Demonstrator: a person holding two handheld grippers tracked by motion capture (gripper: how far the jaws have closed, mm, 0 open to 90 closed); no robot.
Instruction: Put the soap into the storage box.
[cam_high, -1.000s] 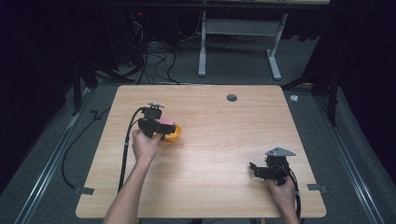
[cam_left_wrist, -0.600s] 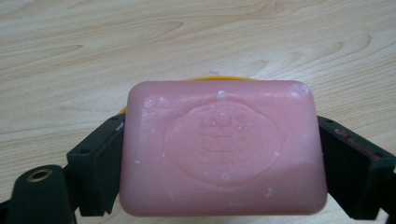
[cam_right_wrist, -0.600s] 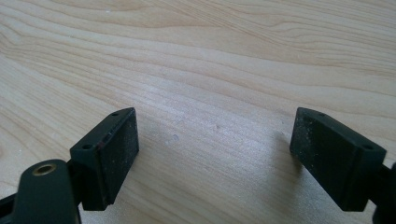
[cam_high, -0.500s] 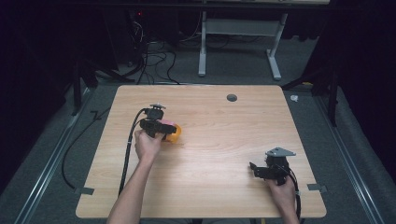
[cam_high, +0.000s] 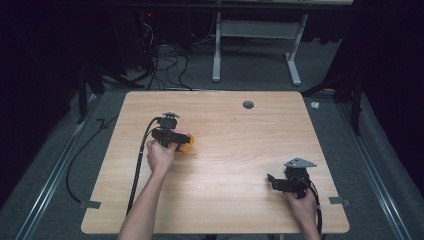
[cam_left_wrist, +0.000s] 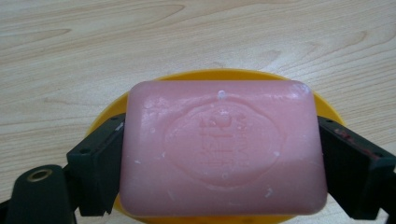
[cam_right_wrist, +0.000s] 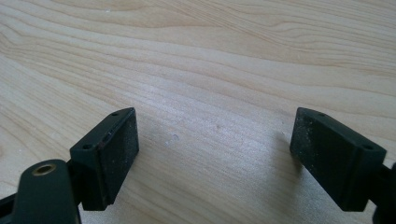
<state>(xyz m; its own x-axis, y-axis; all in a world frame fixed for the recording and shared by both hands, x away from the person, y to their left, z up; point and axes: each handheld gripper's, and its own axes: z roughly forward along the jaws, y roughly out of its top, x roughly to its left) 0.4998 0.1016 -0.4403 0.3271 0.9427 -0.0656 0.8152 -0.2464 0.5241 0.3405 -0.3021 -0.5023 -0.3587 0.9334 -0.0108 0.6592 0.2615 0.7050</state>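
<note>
A pink bar of soap (cam_left_wrist: 219, 144) with an embossed oval sits between the two black jaws of my left gripper (cam_left_wrist: 219, 156), which press on its short ends. Right under it lies a round yellow dish (cam_left_wrist: 205, 74); whether the soap rests on it I cannot tell. In the high view, the left gripper (cam_high: 183, 137) is over the dish (cam_high: 189, 145) at the table's left middle, with a bit of pink soap (cam_high: 185, 134) showing. My right gripper (cam_high: 270, 181) rests near the front right, its jaws wide open over bare wood (cam_right_wrist: 215, 154).
The wooden table (cam_high: 235, 135) has a dark round grommet hole (cam_high: 248, 104) near its far edge. A black cable (cam_high: 142, 150) trails from the left gripper off the front edge. Beyond the table stand a white desk frame (cam_high: 217, 50) and floor cables.
My left gripper has shifted a little to the right, bringing the soap over the yellow dish. The right gripper has stayed put.
</note>
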